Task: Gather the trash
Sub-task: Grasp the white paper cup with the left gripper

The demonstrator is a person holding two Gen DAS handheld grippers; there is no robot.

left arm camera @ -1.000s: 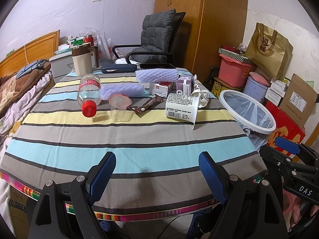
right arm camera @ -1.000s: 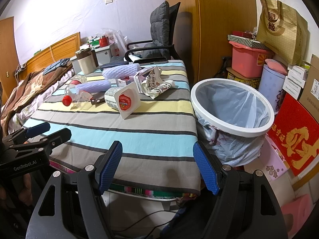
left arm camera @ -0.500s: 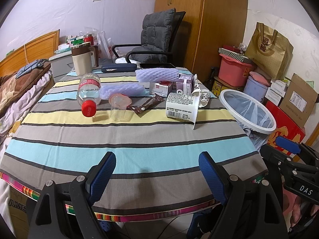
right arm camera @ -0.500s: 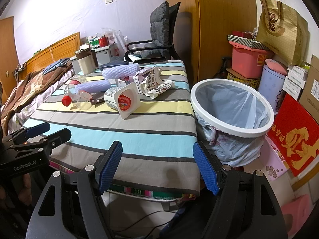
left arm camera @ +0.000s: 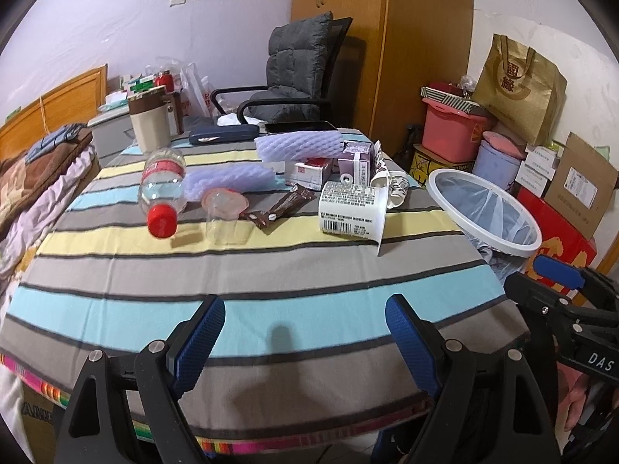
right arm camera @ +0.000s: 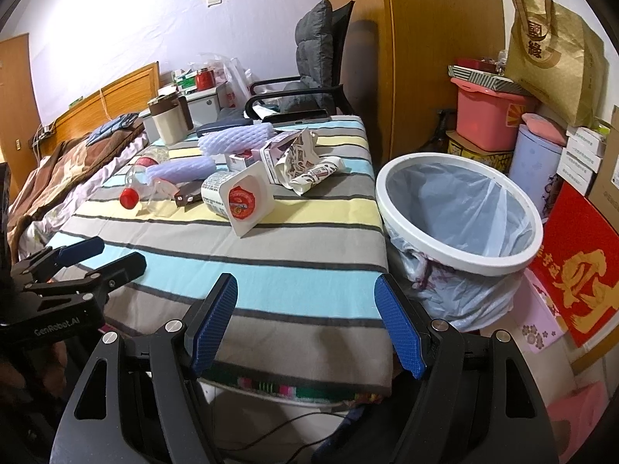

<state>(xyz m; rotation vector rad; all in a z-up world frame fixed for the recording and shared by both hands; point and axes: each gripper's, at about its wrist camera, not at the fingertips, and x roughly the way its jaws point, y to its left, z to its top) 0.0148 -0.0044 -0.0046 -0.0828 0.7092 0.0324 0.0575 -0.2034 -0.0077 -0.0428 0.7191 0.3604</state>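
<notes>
Trash lies across the far half of a striped table [left arm camera: 271, 309]: a clear bottle with a red cap [left arm camera: 162, 193], a clear plastic cup [left arm camera: 222, 218], a brown wrapper [left arm camera: 280, 210], a white yogurt tub [left arm camera: 350, 210] on its side, two purple foam nets [left arm camera: 300, 145], small cartons [left arm camera: 354, 166] and crumpled paper [right arm camera: 305, 166]. A white-rimmed bin [right arm camera: 460, 212] with a plastic liner stands right of the table. My left gripper [left arm camera: 305, 332] is open and empty over the table's near edge. My right gripper [right arm camera: 305, 317] is open and empty at the near right corner.
A beige and brown mug [left arm camera: 151, 123], a dark case [left arm camera: 222, 135] and a black tablet [left arm camera: 300, 127] sit at the table's far end. A grey office chair [left arm camera: 294, 77] stands behind. Boxes, a pink tub [right arm camera: 491, 116] and a gold bag [right arm camera: 553, 54] crowd the right wall. A bed [right arm camera: 65, 162] lies left.
</notes>
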